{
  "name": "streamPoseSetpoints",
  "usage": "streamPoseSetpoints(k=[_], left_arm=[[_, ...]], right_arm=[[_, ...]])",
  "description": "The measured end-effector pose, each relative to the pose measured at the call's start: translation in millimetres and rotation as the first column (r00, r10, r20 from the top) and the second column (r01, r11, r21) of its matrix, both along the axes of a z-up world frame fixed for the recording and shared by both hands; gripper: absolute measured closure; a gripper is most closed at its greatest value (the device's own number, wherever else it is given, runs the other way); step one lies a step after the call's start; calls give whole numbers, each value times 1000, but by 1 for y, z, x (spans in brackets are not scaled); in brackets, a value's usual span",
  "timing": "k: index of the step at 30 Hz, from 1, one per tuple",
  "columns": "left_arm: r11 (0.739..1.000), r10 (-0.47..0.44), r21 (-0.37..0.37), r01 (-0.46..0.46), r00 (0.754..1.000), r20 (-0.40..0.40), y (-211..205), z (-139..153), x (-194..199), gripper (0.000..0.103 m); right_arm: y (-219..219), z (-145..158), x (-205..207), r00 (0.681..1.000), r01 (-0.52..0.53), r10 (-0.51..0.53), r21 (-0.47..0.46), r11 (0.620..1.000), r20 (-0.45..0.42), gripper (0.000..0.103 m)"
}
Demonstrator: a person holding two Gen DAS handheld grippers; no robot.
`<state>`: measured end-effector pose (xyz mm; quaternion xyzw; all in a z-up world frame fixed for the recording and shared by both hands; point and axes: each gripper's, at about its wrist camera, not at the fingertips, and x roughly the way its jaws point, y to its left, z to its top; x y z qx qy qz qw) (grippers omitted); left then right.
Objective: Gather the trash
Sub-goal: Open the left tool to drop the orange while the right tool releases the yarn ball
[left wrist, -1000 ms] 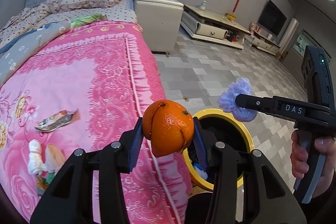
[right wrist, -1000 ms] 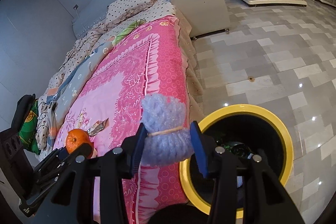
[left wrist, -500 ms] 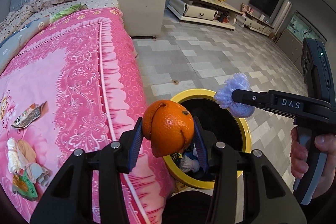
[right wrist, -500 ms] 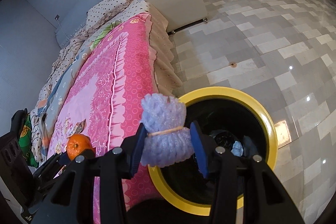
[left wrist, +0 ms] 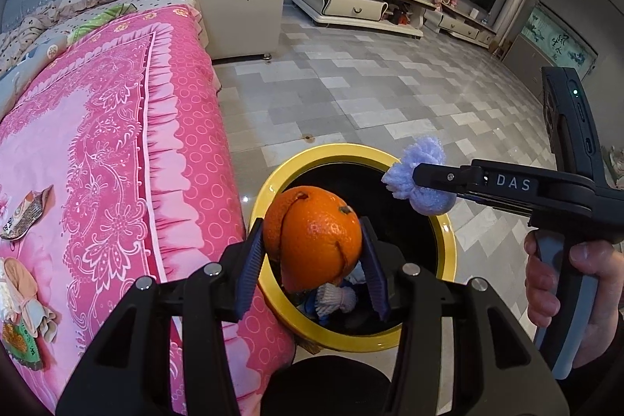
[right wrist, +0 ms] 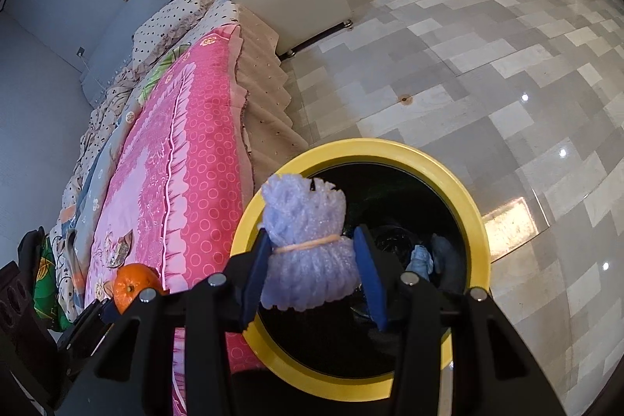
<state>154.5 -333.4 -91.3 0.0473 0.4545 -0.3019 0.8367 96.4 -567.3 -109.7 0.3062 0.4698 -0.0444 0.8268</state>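
My left gripper [left wrist: 312,260] is shut on an orange peel [left wrist: 312,240] shaped like a whole orange, held over the near-left rim of a yellow-rimmed black trash bin [left wrist: 448,236]. My right gripper [right wrist: 310,260] is shut on a pale purple foam bundle [right wrist: 306,240] tied with a rubber band, held over the bin's [right wrist: 474,213] left side. The right gripper also shows in the left wrist view [left wrist: 429,178] with the bundle [left wrist: 421,178] above the bin's far-right rim. Some trash lies inside the bin [left wrist: 335,299].
A bed with a pink cover [left wrist: 97,143] stands left of the bin. Wrappers [left wrist: 23,213] and other scraps [left wrist: 19,303] lie on it. A white cabinet [left wrist: 238,10] and low TV units [left wrist: 358,2] stand on the tiled floor [left wrist: 370,96] beyond.
Both grippers have moved from above the bed edge to over the bin, which now sits closer and more centred under them. Both still hold their items.
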Motion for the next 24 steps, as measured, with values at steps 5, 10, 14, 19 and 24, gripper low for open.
streamPoseSetpoints(k=[5,10,14,19,24], left_arm=[[1000,-1,-21,0,1000,-19,1,1,1,55],[1000,-1,-31,1,1000,-4,4,6,-2,47],[999,16,-33,-16,1000,6,10,9,-2,38],[998,47,-30,-47,999,6,25,11,2,35],[996,90,-28,-89,996,11,47,13,8,33]], right_arm=[[-5,1,-4,1000,20,-20,-12,1000,-2,58],[-11,2,-8,999,46,-46,-33,998,-5,54],[-16,2,-12,997,71,-71,-35,997,-10,45],[-17,1,-15,996,88,-89,-36,995,-16,39],[-7,4,-15,998,68,-69,-28,997,-15,39]])
